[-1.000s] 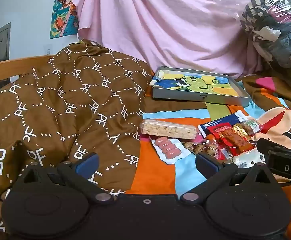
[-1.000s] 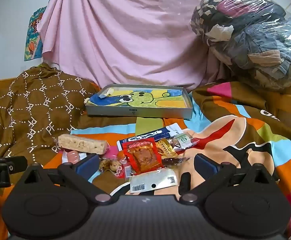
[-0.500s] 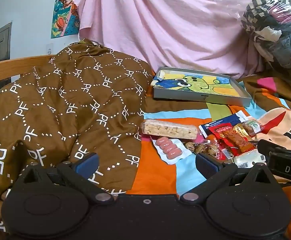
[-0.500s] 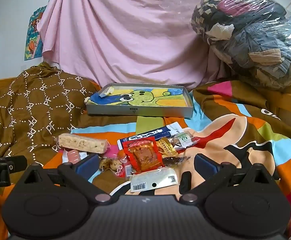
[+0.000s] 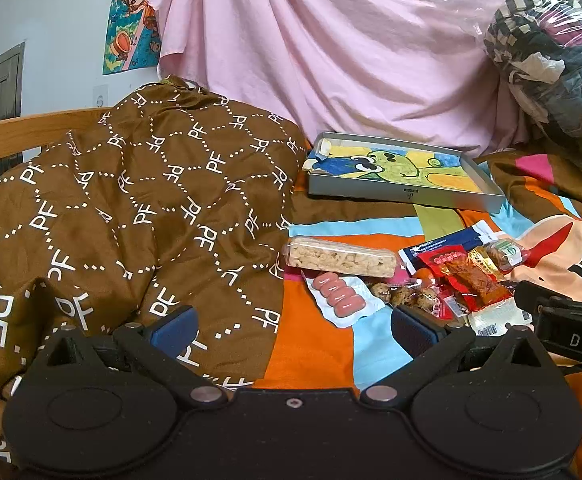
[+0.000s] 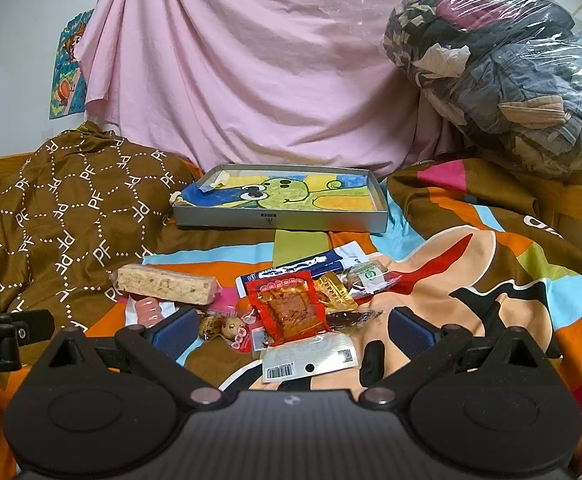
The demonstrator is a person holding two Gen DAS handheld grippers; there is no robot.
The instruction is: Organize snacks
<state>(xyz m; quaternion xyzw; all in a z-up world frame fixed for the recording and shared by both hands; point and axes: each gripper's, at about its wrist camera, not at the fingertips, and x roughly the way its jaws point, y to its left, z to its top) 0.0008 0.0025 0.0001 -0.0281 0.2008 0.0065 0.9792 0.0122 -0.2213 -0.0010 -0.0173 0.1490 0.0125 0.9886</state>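
I've got both hand-held grippers low over the bed: left hand-held gripper (image 5: 293, 326) wide open w/ nothing in it, right hand-held gripper (image 6: 291, 326) same, empty. Snacks sit in a heap on the striped blanket (image 6: 531, 276) just ahead: rice bar (image 6: 166, 289), pink sausage pack (image 5: 339, 295), quail eggs (image 6: 221, 326), red spicy pack (image 6: 291, 306). Grey tray (image 6: 279, 218) w/ cartoon lining lies behind them, apart from the pile
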